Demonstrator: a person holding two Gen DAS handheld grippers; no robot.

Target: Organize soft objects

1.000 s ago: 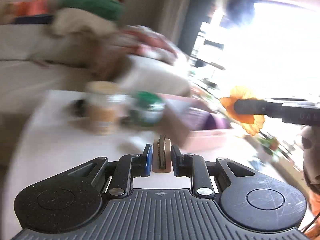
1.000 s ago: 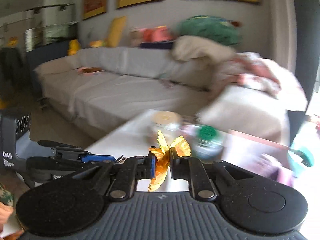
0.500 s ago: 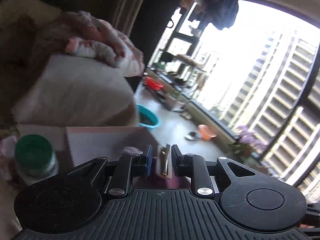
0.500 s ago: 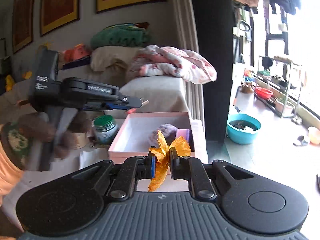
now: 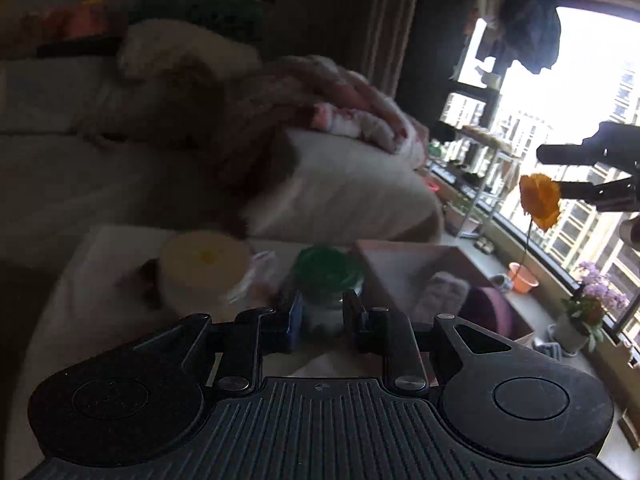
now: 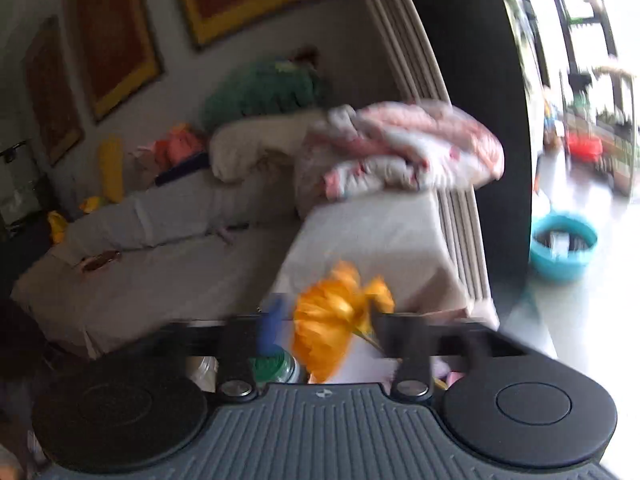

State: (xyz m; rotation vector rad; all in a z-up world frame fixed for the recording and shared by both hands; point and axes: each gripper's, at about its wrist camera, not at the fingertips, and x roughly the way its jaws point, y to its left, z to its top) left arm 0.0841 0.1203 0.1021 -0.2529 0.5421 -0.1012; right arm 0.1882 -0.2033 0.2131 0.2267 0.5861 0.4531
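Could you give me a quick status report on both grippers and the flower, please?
Left gripper open, empty. Right gripper open, orange flower between its fingers, blurred. Pink box below; green-lidded jar beside it.

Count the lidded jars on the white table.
2. A cream-lidded jar sits left on the white table; a green-lidded clear glass jar stands just right of it, beside the pink open box. The table's near part is hidden, so more are possible.
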